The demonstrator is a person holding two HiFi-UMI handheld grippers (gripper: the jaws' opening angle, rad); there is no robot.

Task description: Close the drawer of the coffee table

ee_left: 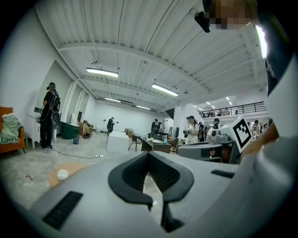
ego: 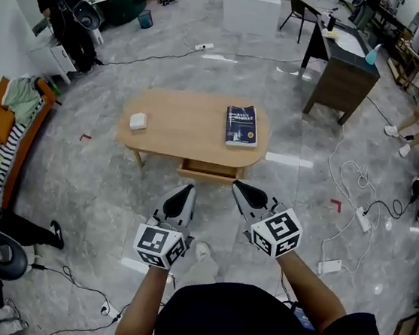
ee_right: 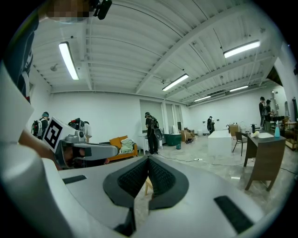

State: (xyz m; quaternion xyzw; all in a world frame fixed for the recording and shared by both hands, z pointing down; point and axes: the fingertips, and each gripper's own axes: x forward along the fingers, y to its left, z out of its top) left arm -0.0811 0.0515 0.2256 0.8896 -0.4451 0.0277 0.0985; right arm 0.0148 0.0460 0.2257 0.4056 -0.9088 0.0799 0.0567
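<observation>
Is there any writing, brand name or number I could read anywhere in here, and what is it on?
Book on the coffee table: the cover carries print, but it is too small to read.
Left marker cube and right marker cube: black-and-white square patterns only, no words.
Nothing else legible.

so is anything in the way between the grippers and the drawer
Nothing visible does. Only floor lies between the left gripper, the right gripper and the drawer, which sticks out of the near side of the coffee table. The book lies on top, clear of it.
</observation>
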